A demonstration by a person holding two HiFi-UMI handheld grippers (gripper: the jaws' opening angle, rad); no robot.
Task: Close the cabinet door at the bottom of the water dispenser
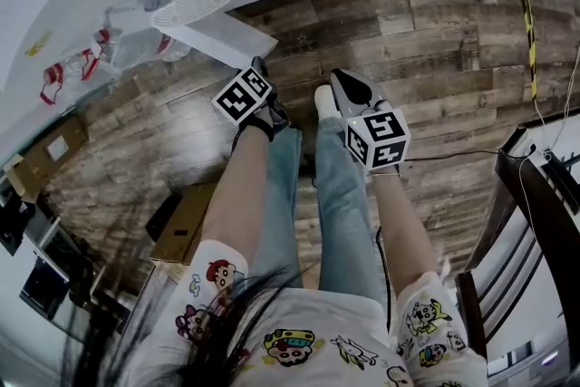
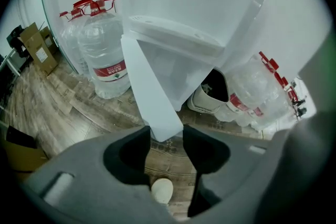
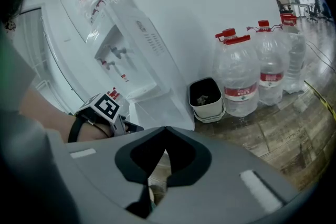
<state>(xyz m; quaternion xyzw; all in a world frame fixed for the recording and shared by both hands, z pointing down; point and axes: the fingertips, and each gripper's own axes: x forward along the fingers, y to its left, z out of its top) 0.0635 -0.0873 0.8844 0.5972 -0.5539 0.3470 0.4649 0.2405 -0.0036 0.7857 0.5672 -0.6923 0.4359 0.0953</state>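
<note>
The white water dispenser [image 2: 210,2] stands ahead, and its bottom cabinet door [image 2: 149,86] hangs open, swung out towards me and seen edge-on. My left gripper [image 2: 166,129] points steeply down with its jaws apart, and the door's lower corner sits between the fingertips; whether the pads touch it I cannot tell. In the head view the left gripper [image 1: 263,72] is just below the door [image 1: 231,39]. To its right my right gripper [image 1: 349,84] is shut and holds nothing. The right gripper view shows its shut jaws [image 3: 166,129] aimed at the dispenser's base [image 3: 157,107].
Large water bottles [image 2: 105,55] stand left of the dispenser, more bottles [image 2: 257,92] and a small bin [image 2: 210,94] on its other side. Cardboard boxes [image 2: 37,47] lie at the far left, another box [image 1: 186,222] by my legs. A dark chair [image 1: 535,222] is at the right.
</note>
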